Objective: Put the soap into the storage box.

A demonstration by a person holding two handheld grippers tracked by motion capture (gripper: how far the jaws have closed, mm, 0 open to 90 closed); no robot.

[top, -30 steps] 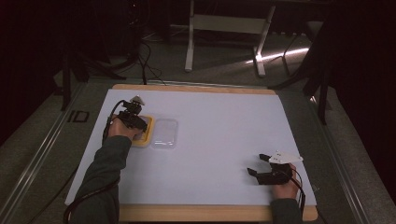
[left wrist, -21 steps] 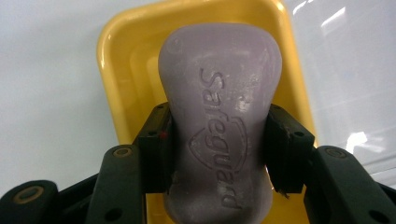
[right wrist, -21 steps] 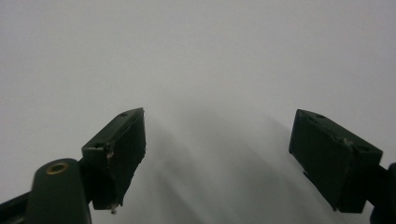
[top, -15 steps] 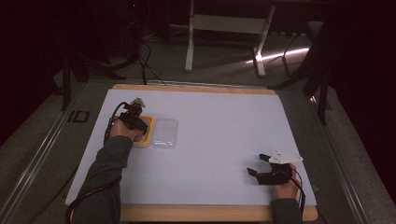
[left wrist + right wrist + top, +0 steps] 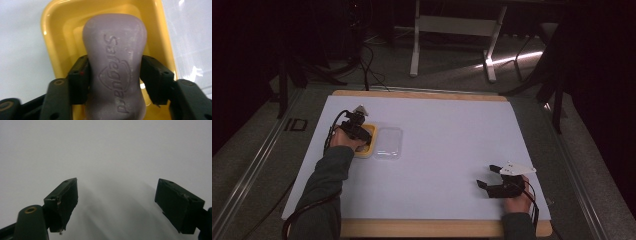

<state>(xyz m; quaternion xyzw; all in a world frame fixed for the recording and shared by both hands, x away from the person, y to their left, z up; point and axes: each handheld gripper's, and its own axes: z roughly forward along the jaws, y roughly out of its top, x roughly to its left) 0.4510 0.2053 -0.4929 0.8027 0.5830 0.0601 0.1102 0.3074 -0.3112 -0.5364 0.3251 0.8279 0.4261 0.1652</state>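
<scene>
High view: left claw [image 5: 360, 131] at left-centre of frame, over a yellow rectangular plastic soap dish [image 5: 364, 141] on the white-covered desk [image 5: 447, 145]. A clear plastic lid [image 5: 388, 142] lies flat just beside the dish, on its right. Left gripper view: a pale purple bar of soap [image 5: 115, 72], embossed lettering facing the camera, clamped across its waist between both jaws; bar sits within the dish, whether it touches the dish floor cannot be told. Right claw [image 5: 488, 177] at lower right of frame, resting low at the desk surface, well apart from the dish; right gripper view shows its jaws spread wide, nothing between them
</scene>
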